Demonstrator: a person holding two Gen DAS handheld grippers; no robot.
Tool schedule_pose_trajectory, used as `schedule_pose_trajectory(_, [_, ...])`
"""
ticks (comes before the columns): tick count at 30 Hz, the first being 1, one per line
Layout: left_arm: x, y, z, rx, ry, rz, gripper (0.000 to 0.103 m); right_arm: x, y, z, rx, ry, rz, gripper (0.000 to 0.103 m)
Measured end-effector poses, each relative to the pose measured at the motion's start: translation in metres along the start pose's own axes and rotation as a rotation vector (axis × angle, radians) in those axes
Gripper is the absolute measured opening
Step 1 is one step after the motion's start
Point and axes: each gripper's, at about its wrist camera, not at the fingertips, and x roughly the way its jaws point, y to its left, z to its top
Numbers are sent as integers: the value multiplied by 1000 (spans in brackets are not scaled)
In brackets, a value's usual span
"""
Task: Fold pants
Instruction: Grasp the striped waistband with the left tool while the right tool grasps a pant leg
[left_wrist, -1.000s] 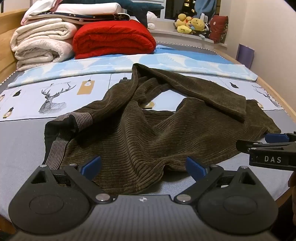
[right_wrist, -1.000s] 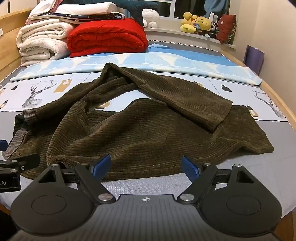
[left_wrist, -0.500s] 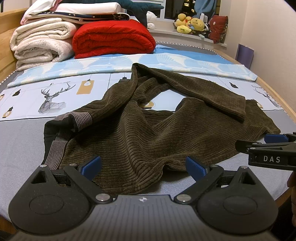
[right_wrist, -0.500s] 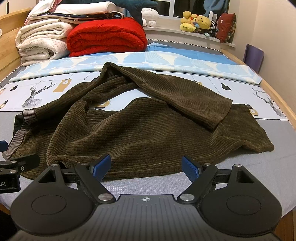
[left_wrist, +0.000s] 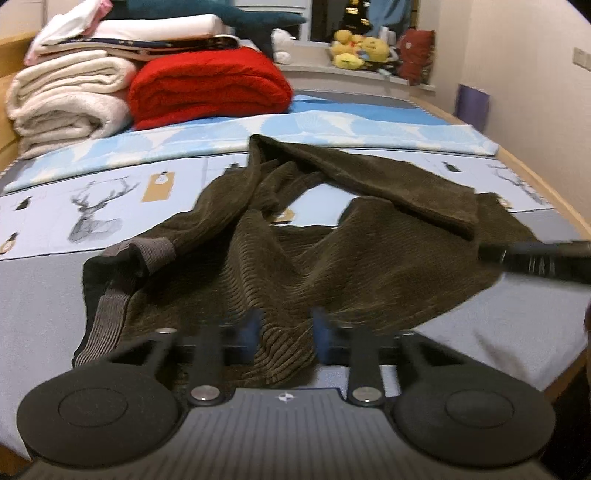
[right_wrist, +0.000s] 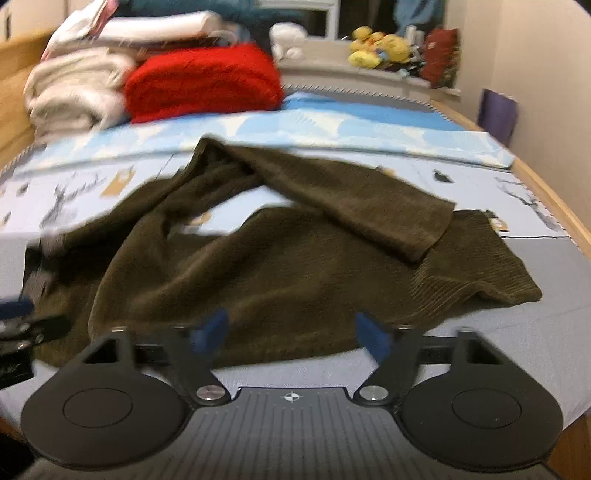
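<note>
the left gripper is closing its blue fingers on the near hem of the pants; a ridge of the brown corduroy stands bunched between them, and the pads look to be touching it on both sides, though blur keeps me from being sure how firmly. the right gripper is closing too, its fingers about half apart, with the pants' near edge lying between them and not yet pressed by either pad.

the pants lie crumpled across the middle of the bed, on its grey and pale blue sheet. taking the pants as the landmark: their grey ribbed waistband is at their left end, partly turned over, just beyond the left gripper's left finger. one leg is folded back over the rest and runs from the far middle of the pants toward their right end, its cuff lying on top of the other leg. a patch of sheet shows through the gap between the legs.

in the left wrist view the right gripper's black body crosses just over the right end of the pants, blurred. in the right wrist view the left gripper sits at the pants' left end.

beyond the pants, at the head of the bed, are a folded red blanket and, to its left, a pile of white blankets. yellow plush toys sit on the sill further back.
</note>
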Motion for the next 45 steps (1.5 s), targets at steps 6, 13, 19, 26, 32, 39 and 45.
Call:
schedule_pose_trajectory(6, [7, 55, 43, 114, -3, 10, 17, 5, -73, 31, 236, -131, 14, 26])
schedule_pose_trajectory(13, [84, 179, 30, -134, 284, 149, 17, 90, -160, 30, 463, 186, -25, 55])
schedule_pose_trajectory(19, [109, 208, 32, -235, 350, 134, 41, 136, -185, 25, 525, 301, -83, 61])
schedule_pose_trajectory(26, [148, 220, 32, -276, 425, 187, 78, 176, -196, 27, 532, 377, -165, 63])
schedule_pose_trajectory(32, [170, 231, 26, -348, 488, 149, 72, 181, -197, 31, 499, 355, -162, 16])
schedule_pose_trajectory(39, [136, 217, 33, -262, 406, 165, 16, 120, -221, 51, 506, 120, -153, 10])
schedule_pose_trajectory(45, [78, 231, 32, -225, 310, 221, 15, 86, -234, 22, 442, 299, -42, 10])
